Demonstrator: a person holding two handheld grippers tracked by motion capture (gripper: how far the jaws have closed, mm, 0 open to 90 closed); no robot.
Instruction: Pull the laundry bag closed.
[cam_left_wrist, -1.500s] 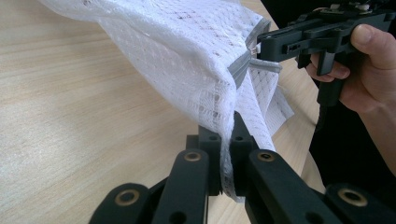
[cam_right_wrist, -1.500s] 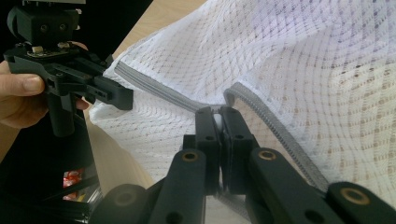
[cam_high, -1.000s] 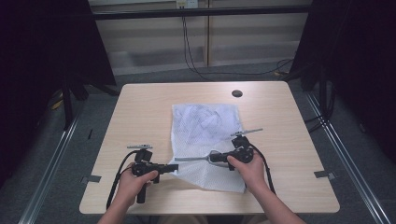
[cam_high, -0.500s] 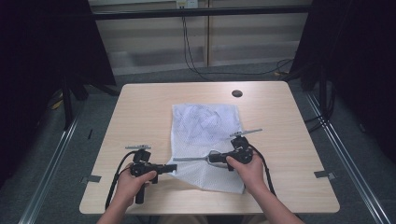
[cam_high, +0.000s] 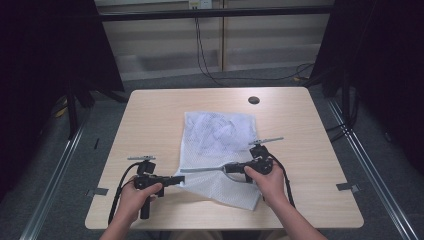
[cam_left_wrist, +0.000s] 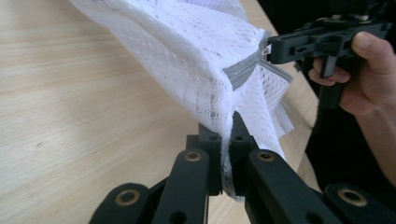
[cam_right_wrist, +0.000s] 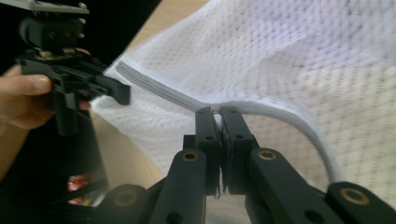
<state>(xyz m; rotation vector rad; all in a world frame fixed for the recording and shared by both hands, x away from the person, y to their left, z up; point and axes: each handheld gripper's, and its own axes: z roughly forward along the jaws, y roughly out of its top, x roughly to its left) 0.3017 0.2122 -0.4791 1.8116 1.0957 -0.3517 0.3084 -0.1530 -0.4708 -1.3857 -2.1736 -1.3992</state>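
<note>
- Two hand-held grippers work on one white mesh laundry bag (cam_high: 216, 150), which lies on the counter (cam_high: 150, 120) near its middle, w/ the near part lifted a bit between our hands.
- Left hand-held gripper (cam_left_wrist: 225, 140): jaws closed tight on the mesh edge at the bag's near-left corner; in the left gripper view the net hangs out from between the pads.
- Right hand-held gripper (cam_right_wrist: 219, 114): jaws also closed, pinching what looks like the zipper pull on the grey zipper (cam_right_wrist: 154, 88). The pull itself is too small to be sure about.
- In the high view the zipper line runs straight between both grippers, so we judge the step is sliding the zipper while the left one holds the bag still.
- Handling, as we judge: the bag is very light, soft and floppy, no stiffness at all. It will fold and bunch if not kept under tension.
- The mesh is thin and could snag or tear w/ a hard pull; also it may slip out from smooth pads.
- Best places to hold: the sewn edge beside the zipper end, and the pull tab, i.e. the stronger parts, not the open net.
</note>
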